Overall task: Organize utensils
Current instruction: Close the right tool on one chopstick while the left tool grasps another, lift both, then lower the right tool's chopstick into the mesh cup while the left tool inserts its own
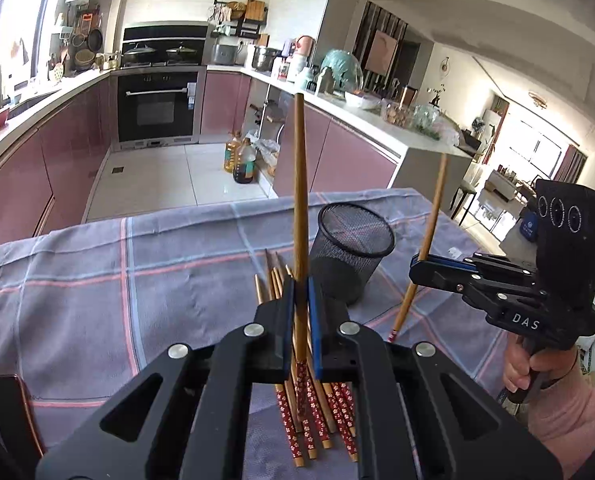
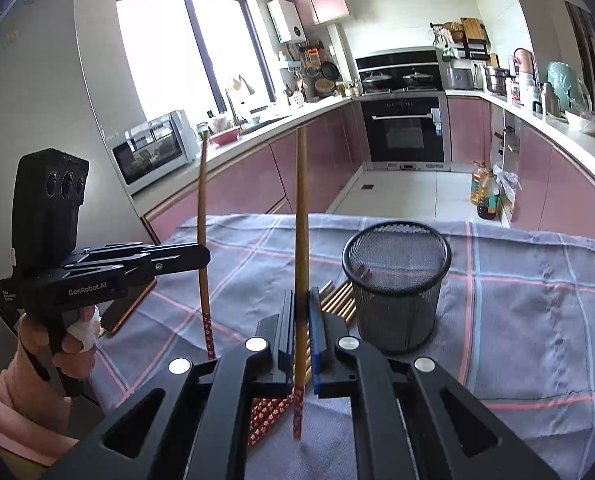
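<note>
Wooden chopsticks stand pinched upright, one in my left gripper point(image 1: 301, 300), one in my right gripper point(image 2: 302, 320); lower each squarely into the mesh cup point(image 1: 353, 252) mid-tabletop.

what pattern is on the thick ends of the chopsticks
Red with small white flowers, clearest on the chopsticks lying on the cloth in the left wrist view.

One chopstick point(image 1: 299, 184), tan with a red flowered end, stands nearly upright above the pile of matching chopsticks point(image 1: 317, 412) lying on the worktop beside the upright black mesh cup point(image 1: 353, 248). A second chopstick point(image 2: 300, 216) also stands upright, raised.
</note>
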Available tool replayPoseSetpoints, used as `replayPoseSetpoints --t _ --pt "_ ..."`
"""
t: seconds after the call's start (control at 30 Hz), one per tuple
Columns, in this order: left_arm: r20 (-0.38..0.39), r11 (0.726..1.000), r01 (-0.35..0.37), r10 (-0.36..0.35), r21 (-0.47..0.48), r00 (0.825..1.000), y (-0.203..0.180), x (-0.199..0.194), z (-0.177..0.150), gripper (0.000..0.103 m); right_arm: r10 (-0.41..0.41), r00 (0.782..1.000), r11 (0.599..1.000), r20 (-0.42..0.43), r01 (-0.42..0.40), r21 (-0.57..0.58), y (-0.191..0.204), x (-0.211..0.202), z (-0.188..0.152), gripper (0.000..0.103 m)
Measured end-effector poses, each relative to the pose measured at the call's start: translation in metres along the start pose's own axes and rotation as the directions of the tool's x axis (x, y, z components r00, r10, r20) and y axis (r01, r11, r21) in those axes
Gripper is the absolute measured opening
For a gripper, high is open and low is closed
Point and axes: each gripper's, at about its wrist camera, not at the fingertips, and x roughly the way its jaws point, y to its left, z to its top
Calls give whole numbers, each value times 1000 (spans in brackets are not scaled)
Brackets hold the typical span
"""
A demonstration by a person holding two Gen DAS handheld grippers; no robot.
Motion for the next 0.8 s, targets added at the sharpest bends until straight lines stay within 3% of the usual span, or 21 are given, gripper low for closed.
replayPoseSetpoints --t 0.23,0.5,0.63,0.8 --pt "130 997 69 -66 -18 989 -6 -28 38 7 3 996 1000 88 -1 -23 -7 -18 43 5" --pt "231 994 109 -106 2 967 -29 -15 94 7 -49 980 996 191 62 -64 -18 -42 87 5" --pt "213 994 105 -105 9 972 -42 11 108 7 -91 980 992 178 105 -70 -31 -34 96 5" --pt "113 995 94 -96 29 989 -51 58 105 7 -121 989 989 81 127 -74 -45 -6 90 5"
